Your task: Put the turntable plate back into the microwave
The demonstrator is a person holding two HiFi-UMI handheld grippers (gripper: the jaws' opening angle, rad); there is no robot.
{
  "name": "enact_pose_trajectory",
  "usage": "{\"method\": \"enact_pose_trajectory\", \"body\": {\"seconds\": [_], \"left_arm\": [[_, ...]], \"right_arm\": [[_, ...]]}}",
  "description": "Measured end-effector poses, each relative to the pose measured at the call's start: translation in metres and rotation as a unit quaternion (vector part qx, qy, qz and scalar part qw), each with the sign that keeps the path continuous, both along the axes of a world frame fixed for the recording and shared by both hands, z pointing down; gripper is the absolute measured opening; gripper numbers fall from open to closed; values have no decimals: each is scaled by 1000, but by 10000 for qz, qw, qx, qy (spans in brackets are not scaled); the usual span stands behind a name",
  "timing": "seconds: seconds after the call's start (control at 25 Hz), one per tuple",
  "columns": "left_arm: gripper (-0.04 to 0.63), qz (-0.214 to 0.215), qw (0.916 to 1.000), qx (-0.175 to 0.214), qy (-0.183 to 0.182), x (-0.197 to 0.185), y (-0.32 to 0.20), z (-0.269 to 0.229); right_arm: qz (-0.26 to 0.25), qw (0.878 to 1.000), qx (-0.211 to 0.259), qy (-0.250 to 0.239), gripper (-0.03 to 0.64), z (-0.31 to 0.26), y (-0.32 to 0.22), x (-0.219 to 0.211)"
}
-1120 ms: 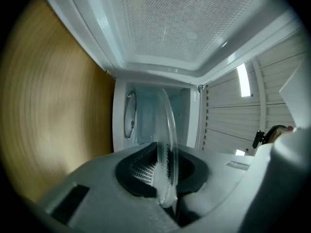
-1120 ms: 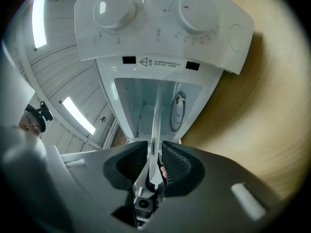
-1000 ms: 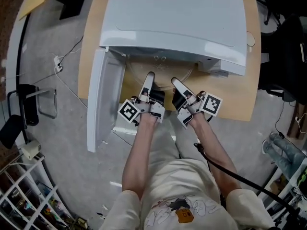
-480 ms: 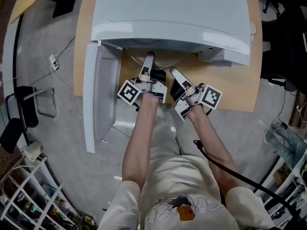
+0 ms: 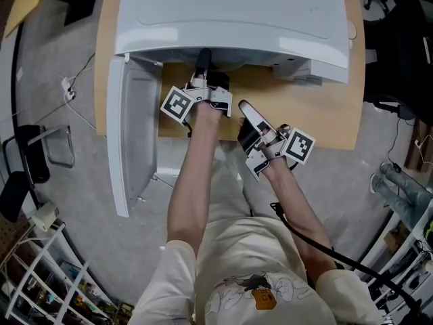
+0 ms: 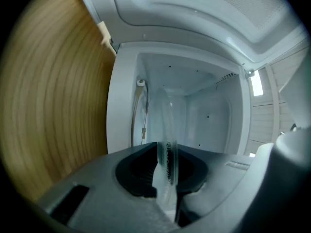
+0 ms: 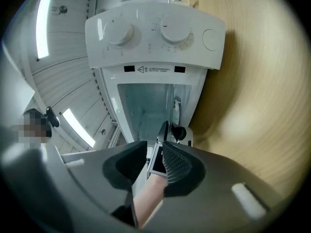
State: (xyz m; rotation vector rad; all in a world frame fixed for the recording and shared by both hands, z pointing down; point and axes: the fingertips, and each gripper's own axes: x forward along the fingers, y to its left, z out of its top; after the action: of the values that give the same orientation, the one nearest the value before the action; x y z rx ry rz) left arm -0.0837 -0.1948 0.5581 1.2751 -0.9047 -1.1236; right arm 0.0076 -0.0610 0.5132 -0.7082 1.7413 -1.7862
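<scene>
The clear glass turntable plate (image 6: 167, 130) stands edge-on between my left gripper's (image 6: 167, 155) pads, which are shut on its rim. It reaches into the white microwave's (image 5: 230, 12) open cavity (image 6: 189, 101). In the head view my left gripper (image 5: 203, 58) goes in under the oven's top, which hides the plate. My right gripper (image 5: 245, 108) hovers outside over the wooden table (image 5: 325, 114), its jaws closing with nothing between them. In the right gripper view that gripper (image 7: 154, 152) faces the cavity (image 7: 146, 101), and the left forearm (image 7: 146, 198) shows behind the gap.
The microwave door (image 5: 132, 134) hangs open to the left, out past the table edge. The control panel (image 7: 155, 33) has two knobs. On the floor are cables (image 5: 74, 87), a black chair base (image 5: 27, 161) and a white wire rack (image 5: 40, 276).
My left gripper has moved forward with the plate, from in front of the opening into the cavity. The plate has gone out of the head view. The right gripper has drawn slightly back.
</scene>
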Motion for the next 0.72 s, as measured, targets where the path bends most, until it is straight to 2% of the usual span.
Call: {"method": "enact_pose_trajectory", "body": {"seconds": [0.2,0.36,0.52,0.56,0.72], "left_arm": [[29,3,9998,-175,-79,4,-7,-2],[28,-62,9968,-638,-488,-4,-4,14],[23,-72,9927,-1009,-652,-5,-1,22],[37,-57,9923,-1039,-668,-5,-1,21],[200,59,9926,-1033,-635,-2,-2,10]], "right_arm": [[48,10000,-64,-59,104,-1,6,2],[116,9999,-68,-108,104,-6,2,6],[175,9997,-20,-151,104,-13,-3,10],[182,9997,-8,-158,104,-14,-4,11],[213,9995,-28,-223,106,-14,-6,10]]}}
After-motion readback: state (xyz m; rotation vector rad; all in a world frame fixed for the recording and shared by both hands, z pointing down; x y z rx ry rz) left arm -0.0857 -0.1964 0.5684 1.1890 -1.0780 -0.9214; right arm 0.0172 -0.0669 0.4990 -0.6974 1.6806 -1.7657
